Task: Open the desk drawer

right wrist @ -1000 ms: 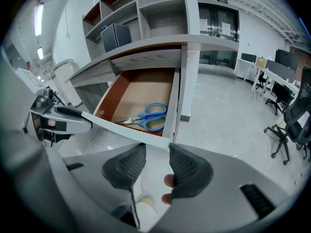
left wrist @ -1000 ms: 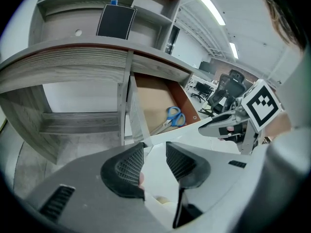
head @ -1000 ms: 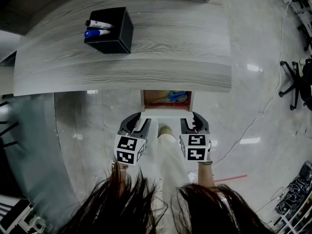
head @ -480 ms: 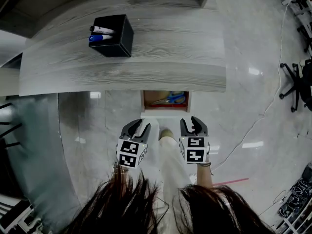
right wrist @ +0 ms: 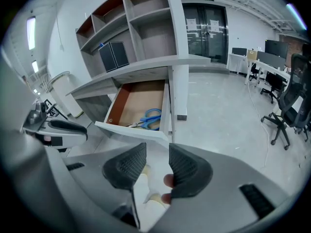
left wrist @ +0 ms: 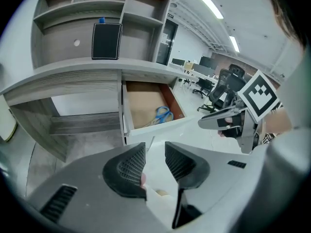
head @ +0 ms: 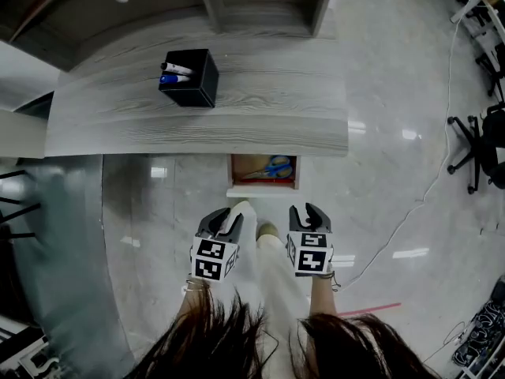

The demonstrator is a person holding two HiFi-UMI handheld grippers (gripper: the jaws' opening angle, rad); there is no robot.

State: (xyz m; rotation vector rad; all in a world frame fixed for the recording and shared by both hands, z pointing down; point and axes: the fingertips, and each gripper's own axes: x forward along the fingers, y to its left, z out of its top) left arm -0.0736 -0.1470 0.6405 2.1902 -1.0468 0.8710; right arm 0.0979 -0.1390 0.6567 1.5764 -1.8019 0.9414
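The drawer (head: pixel 263 189) stands pulled out from under the front edge of the desk (head: pixel 237 129), just right of the desk's middle in the head view. Its white front panel faces the person and its brown bottom lies bare to the eye. A pair of blue-handled scissors (head: pixel 276 166) lies inside, toward the drawer's right side.

Both grippers hang clear of the drawer, at its 6 o'clock, touching nothing. The left gripper (head: pixel 225 215) is at about 7 o'clock from the drawer front. Its jaws are spread but closing, and nothing is pinched between them; only the pale trouser leg (head: pixel 272 263) shows behind the gap. The right gripper (head: pixel 309 210) is at about 5 o'clock from the drawer front. Its jaws are spread too, with nothing between the pads. The two grippers sit side by side, one on each side of the person's leg, both pointing down and forward at the drawer.

On the desk top, at roughly 11 o'clock from the drawer, stands a black box (head: pixel 197 89) holding markers (head: pixel 175 73), one with a blue cap. At 12 o'clock, beyond the desk top, rise open shelves (head: pixel 264 2).

The glossy grey floor (head: pixel 379 172) spreads around the desk. A thin white cable (head: pixel 410 204) trails across it at 3 o'clock from the drawer, and farther out the same way stands a black office chair (head: pixel 477 144). A short red line (head: pixel 371 310) marks the floor at 5 o'clock from the right gripper.
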